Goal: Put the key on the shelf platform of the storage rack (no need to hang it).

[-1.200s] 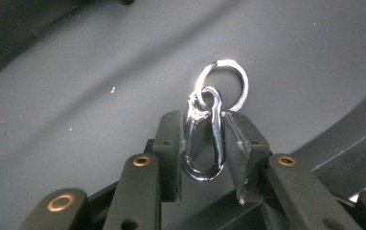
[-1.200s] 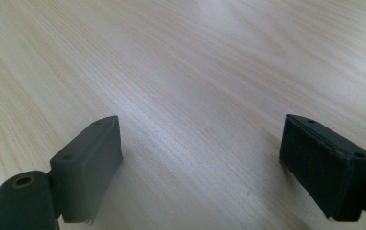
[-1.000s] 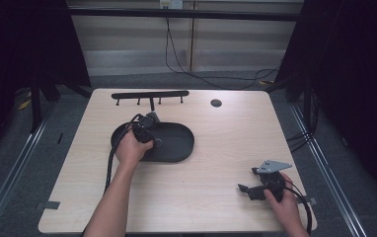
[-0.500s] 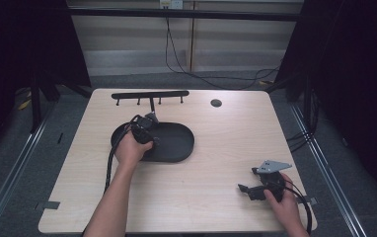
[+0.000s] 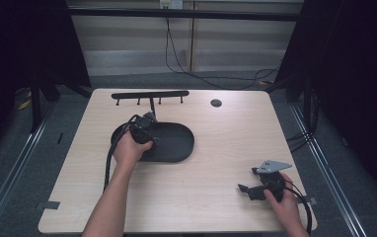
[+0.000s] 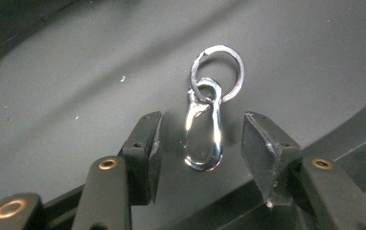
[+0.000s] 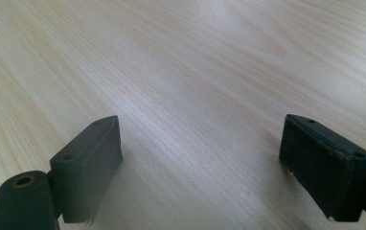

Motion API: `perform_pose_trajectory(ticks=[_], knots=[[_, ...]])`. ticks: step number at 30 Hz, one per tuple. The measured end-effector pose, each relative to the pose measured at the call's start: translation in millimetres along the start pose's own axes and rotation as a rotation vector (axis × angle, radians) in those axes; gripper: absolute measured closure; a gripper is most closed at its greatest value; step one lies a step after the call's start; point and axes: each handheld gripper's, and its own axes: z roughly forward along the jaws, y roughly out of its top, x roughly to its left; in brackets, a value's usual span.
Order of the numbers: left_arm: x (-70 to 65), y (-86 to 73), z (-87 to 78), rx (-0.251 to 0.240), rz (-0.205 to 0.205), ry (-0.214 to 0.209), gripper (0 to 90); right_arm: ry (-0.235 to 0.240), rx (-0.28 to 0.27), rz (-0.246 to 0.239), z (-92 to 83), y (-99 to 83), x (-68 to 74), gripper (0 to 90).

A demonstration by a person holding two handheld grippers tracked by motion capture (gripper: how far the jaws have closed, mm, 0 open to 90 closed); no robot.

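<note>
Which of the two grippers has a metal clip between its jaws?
The left gripper, over the black tray: the silver snap clip lies between its open jaws, untouched. The right gripper has bare wooden table between its jaws.

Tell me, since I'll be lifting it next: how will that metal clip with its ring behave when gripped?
The clip looks polished, so it may slip between the pads. Its ring hangs through a small loop, so it will likely swing loose. Lying flat on the dark tray, it probably won't roll.
</note>
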Motion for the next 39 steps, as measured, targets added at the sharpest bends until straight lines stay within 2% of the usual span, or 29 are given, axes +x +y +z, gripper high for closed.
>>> perform_pose_trajectory(ticks=[2,8,11,16,19,20,21,22,23,24,31,35,39], knots=[[-0.2,-0.2,-2.8,-0.002,-0.001,0.009,48.0,0.000,0.000,-0.001,0.0,0.0,0.0,13.9],[0.8,-0.1,-8.7,-0.007,0.008,-0.003,44.8,0.000,0.000,0.000,0.0,0.0,0.0,13.9],[0.0,-0.1,-10.4,-0.017,-0.002,-0.008,43.2,0.000,0.000,-0.001,0.0,0.0,-0.1,13.9],[1.2,-1.1,-12.4,-0.017,-0.013,-0.012,37.9,0.000,0.000,0.000,0.0,0.0,0.0,14.0],[1.0,-1.4,-13.7,-0.013,-0.003,-0.021,34.6,0.000,0.000,0.000,0.0,0.0,0.0,13.9],[0.0,-1.4,-13.9,-0.026,-0.012,-0.020,33.4,0.000,0.000,0.000,0.0,0.0,0.0,14.0],[0.1,-1.2,-15.1,-0.024,-0.004,-0.027,32.3,0.000,0.000,0.000,0.0,0.0,0.0,14.0],[-0.7,-1.4,-15.3,-0.040,-0.018,-0.035,31.6,0.000,0.000,0.000,0.0,0.0,0.0,14.0],[0.1,-1.1,-16.9,-0.032,0.001,-0.030,31.0,0.000,0.000,0.000,0.0,0.0,0.0,14.0],[-0.2,-1.2,-17.0,-0.034,0.003,-0.028,30.4,0.001,0.000,0.000,0.0,0.0,-0.1,13.9],[-1.5,-2.1,-17.5,-0.045,-0.014,-0.045,23.0,0.000,0.000,0.000,0.0,0.0,0.0,13.9],[-1.7,-2.0,-19.3,-0.054,-0.008,-0.052,21.1,0.000,0.000,0.000,0.0,0.0,0.0,13.9],[-2.8,-2.8,-20.6,-0.060,-0.019,-0.054,20.5,0.000,0.000,0.000,0.0,0.0,0.0,14.0]])
